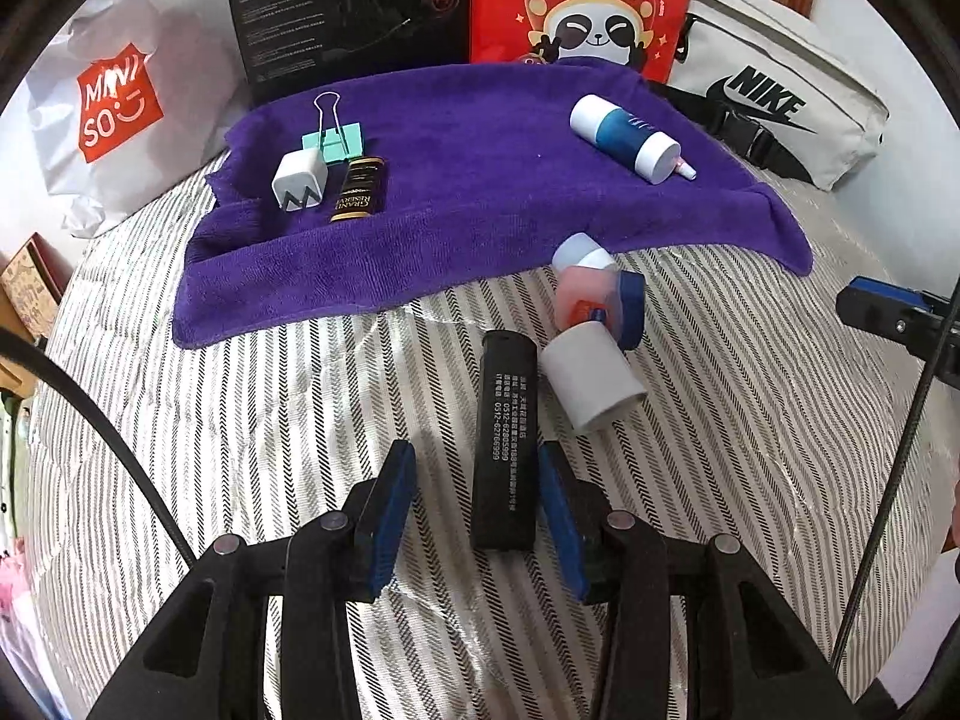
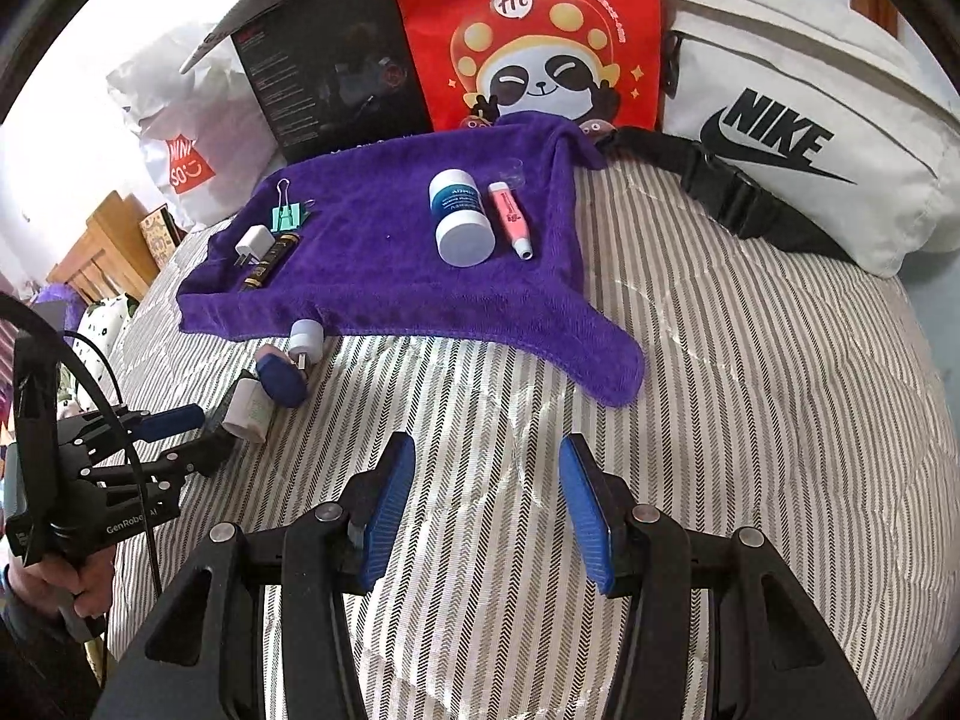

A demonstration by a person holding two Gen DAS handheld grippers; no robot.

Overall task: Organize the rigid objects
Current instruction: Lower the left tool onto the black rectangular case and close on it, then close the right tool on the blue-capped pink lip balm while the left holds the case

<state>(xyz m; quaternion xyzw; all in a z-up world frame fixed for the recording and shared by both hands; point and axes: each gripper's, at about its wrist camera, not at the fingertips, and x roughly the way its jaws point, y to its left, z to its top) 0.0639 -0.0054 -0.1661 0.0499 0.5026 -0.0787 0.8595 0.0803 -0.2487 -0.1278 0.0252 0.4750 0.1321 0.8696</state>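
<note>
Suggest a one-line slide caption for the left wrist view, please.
Open left gripper straddling a black lighter on the striped bedspread, purple towel beyond.

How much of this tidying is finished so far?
Roughly half. On the purple towel already lie a binder clip, charger, dark tube, white bottle and pink marker. The left gripper is open around the black lighter. Three small containers wait beside it.
</note>
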